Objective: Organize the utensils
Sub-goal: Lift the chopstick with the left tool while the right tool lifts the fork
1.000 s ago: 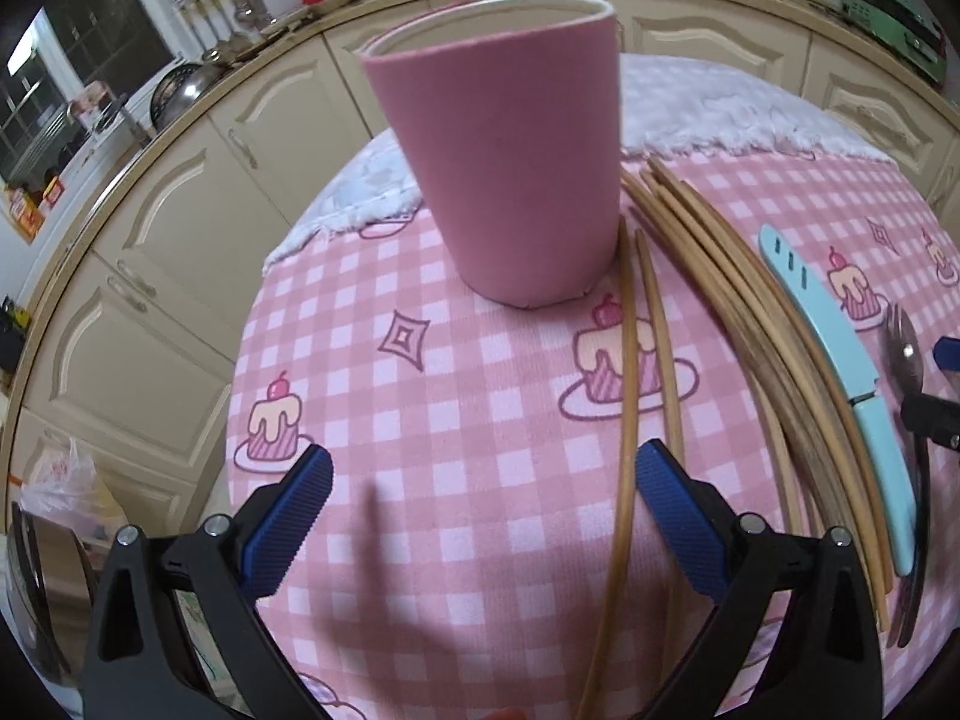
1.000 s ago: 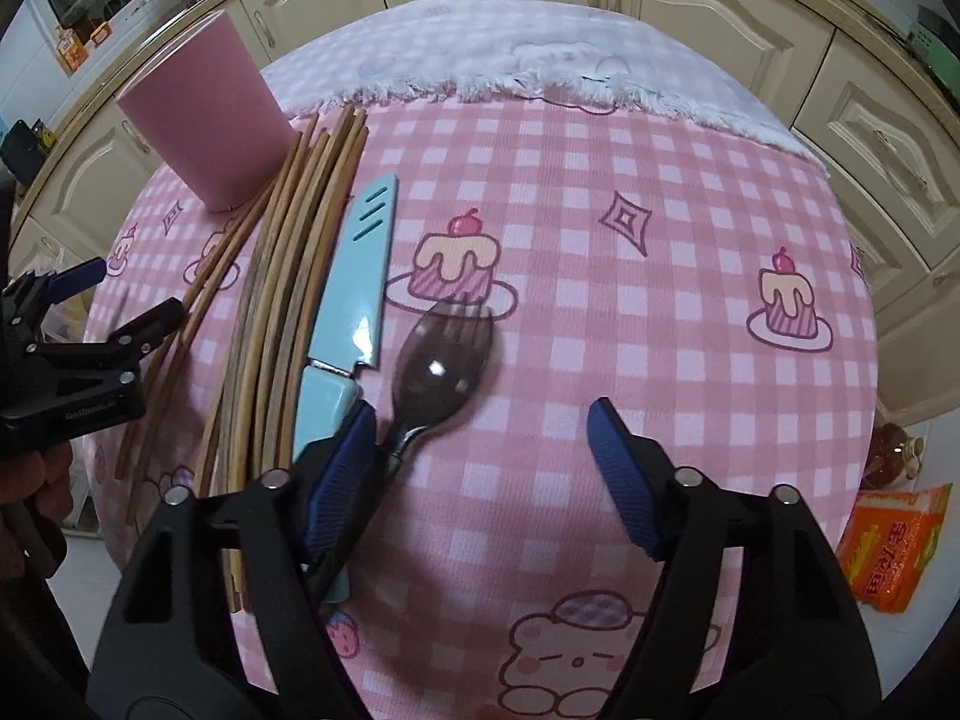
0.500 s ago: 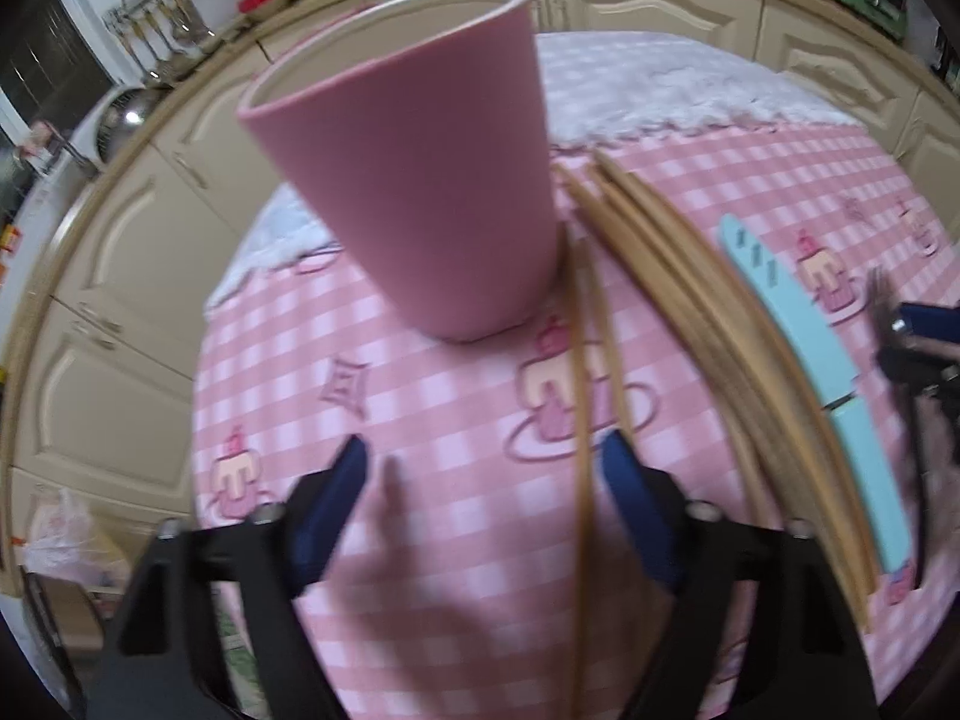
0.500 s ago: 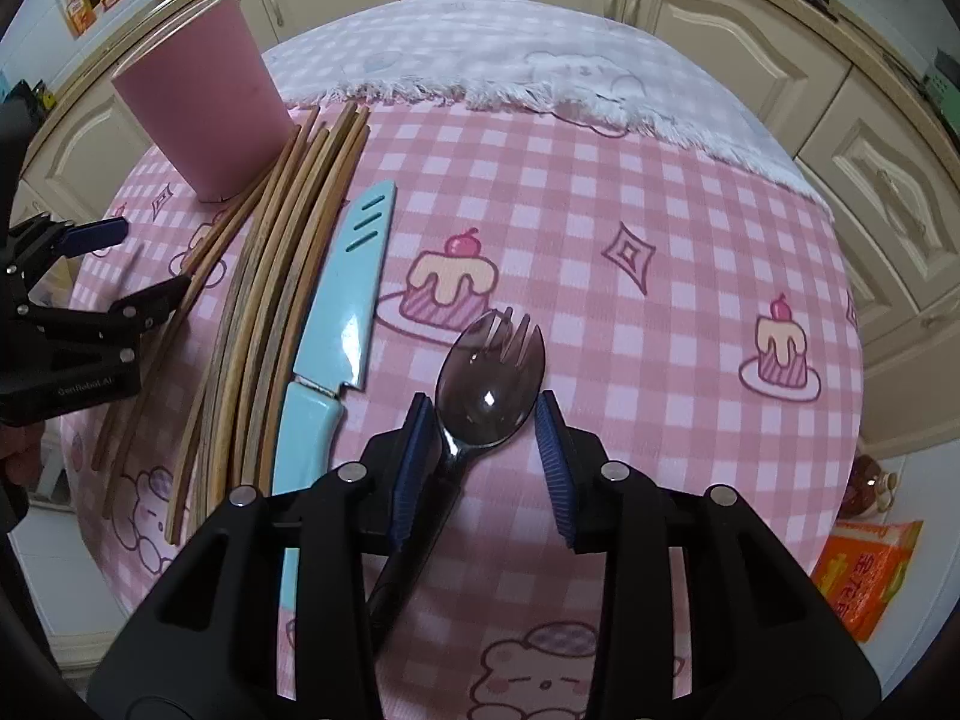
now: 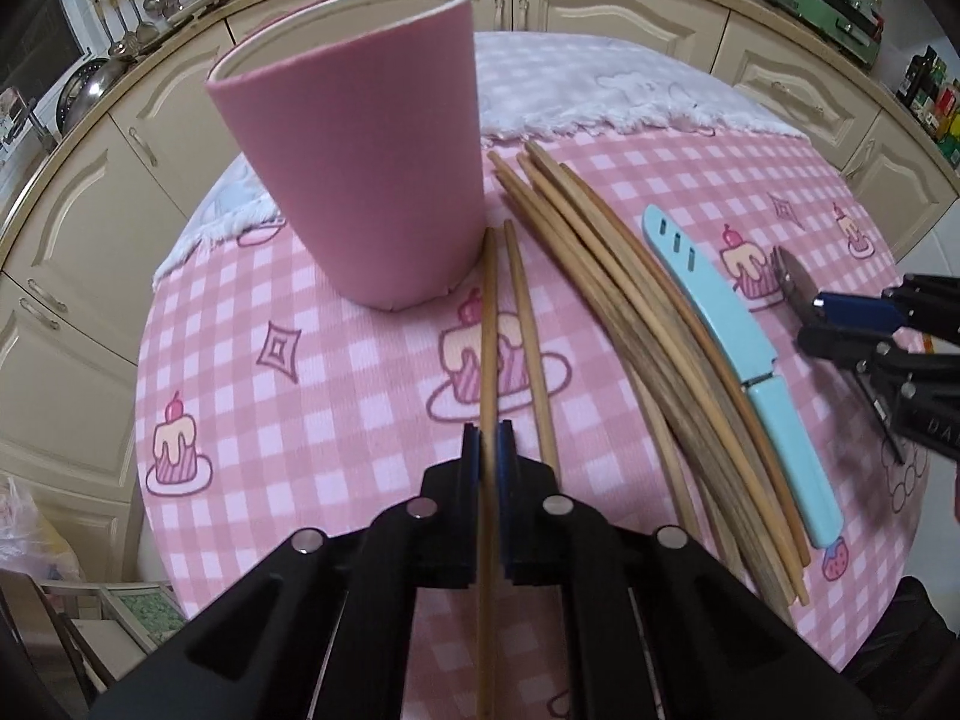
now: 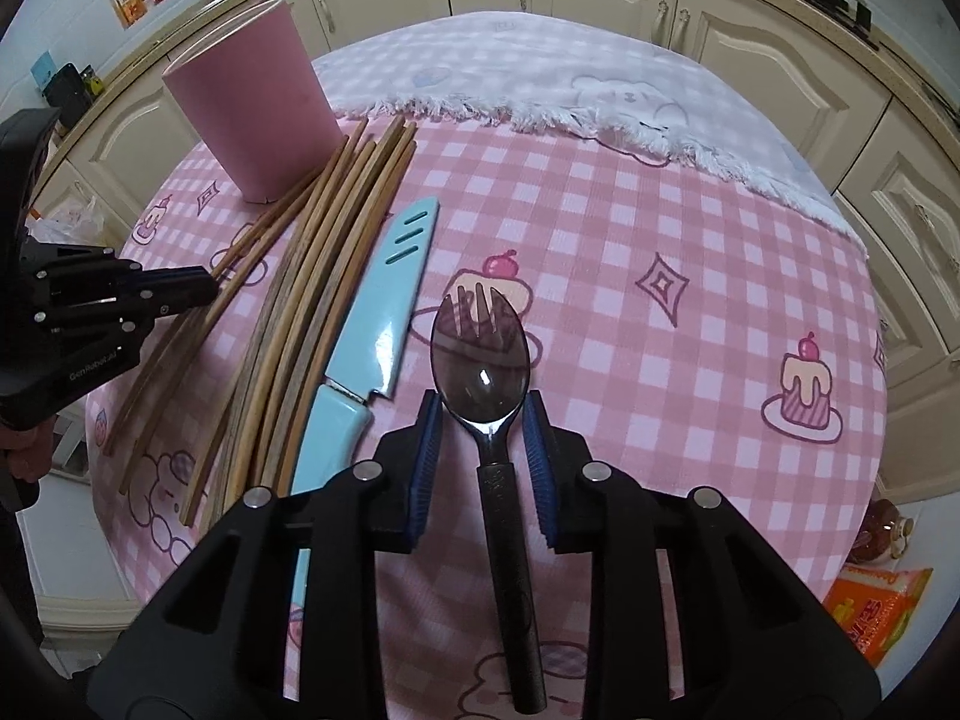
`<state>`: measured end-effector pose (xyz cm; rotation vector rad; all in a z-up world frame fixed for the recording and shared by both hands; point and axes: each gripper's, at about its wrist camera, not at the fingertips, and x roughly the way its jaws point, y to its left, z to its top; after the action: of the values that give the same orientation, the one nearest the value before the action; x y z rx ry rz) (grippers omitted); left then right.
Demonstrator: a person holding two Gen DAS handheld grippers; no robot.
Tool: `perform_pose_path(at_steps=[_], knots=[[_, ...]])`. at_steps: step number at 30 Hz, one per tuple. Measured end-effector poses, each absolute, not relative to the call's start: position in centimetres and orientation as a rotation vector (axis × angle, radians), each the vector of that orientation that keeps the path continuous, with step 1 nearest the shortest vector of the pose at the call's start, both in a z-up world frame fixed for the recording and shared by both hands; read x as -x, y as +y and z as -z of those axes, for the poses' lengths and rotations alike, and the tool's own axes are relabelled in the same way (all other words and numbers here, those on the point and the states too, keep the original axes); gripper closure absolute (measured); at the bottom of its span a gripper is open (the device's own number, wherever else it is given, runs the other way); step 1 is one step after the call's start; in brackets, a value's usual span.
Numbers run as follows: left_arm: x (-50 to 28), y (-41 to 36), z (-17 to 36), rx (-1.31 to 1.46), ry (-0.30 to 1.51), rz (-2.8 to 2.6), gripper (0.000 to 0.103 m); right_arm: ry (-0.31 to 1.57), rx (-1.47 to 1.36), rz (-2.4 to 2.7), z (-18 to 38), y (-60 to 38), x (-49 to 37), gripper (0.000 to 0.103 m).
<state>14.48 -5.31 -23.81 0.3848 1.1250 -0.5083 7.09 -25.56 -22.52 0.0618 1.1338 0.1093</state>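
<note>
Both grippers point steeply down at a round table under a pink checked tablecloth (image 6: 690,228) printed with cakes. At the bottom centre of the left wrist view, the left gripper (image 5: 489,450) has just closed its blue-padded jaws, and they now pinch a single light wooden chopstick (image 5: 489,324) that runs straight up the frame from between the pads. A second loose wooden chopstick (image 5: 528,324) lies just beside it on the right, its far tip near the first one's. Both tips end close to the base of a tall pink cup (image 5: 366,168), which stands upright in the upper left of centre with its open mouth showing a white inner rim. Right of these, a bundle of longer wooden chopsticks (image 5: 654,330) curves diagonally across the cloth, and beyond it lies a light blue knife in a slotted blue sheath (image 5: 726,324).

In the right wrist view, the right gripper (image 6: 483,414) sits at lower centre; its jaws have just been closing and now stand narrow on either side of a dark glossy spoon (image 6: 480,366) that has a fork (image 6: 474,306) lying under it. The pads flank the base of the spoon's bowl, but whether they press on it cannot be told. The spoon's black handle runs down the frame between the fingers. The blue knife lies just left of the spoon, the chopstick bundle further left, and the pink cup in the upper left.
</note>
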Motion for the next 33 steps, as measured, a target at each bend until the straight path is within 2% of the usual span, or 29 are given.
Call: perform_pose_path(at_steps=[5,6,8,14,18,27,33], knots=[[-15.2,-6.0,23.9,-0.43,1.122,0.486,0.087,1.152,-0.034,-0.102,22.7,-25.3,-7.4,0.075],[-15.4,-6.2,24.0,-0.434,1.117,0.491,0.088,1.149,-0.025,-0.101,22.7,-25.1,-7.5,0.075],[-15.4,-6.4,23.9,-0.418,1.112,0.509,0.098,1.135,-0.054,-0.118,22.6,-25.3,-7.3,0.076],[-13.9,-5.3,22.6,-0.354,1.057,0.509,0.098,1.051,-0.158,-0.159,21.2,-26.8,-6.4,0.079],[-12.3,-3.6,20.9,-0.273,0.997,0.519,0.098,1.003,-0.25,-0.213,20.5,-28.1,-6.6,0.091],[-11.0,-2.9,18.9,-0.215,0.924,0.52,0.098,1.028,-0.228,-0.218,20.9,-27.5,-7.2,0.091],[-10.8,-2.1,17.2,-0.164,0.857,0.527,0.098,0.963,-0.261,-0.229,19.8,-28.0,-6.9,0.092]])
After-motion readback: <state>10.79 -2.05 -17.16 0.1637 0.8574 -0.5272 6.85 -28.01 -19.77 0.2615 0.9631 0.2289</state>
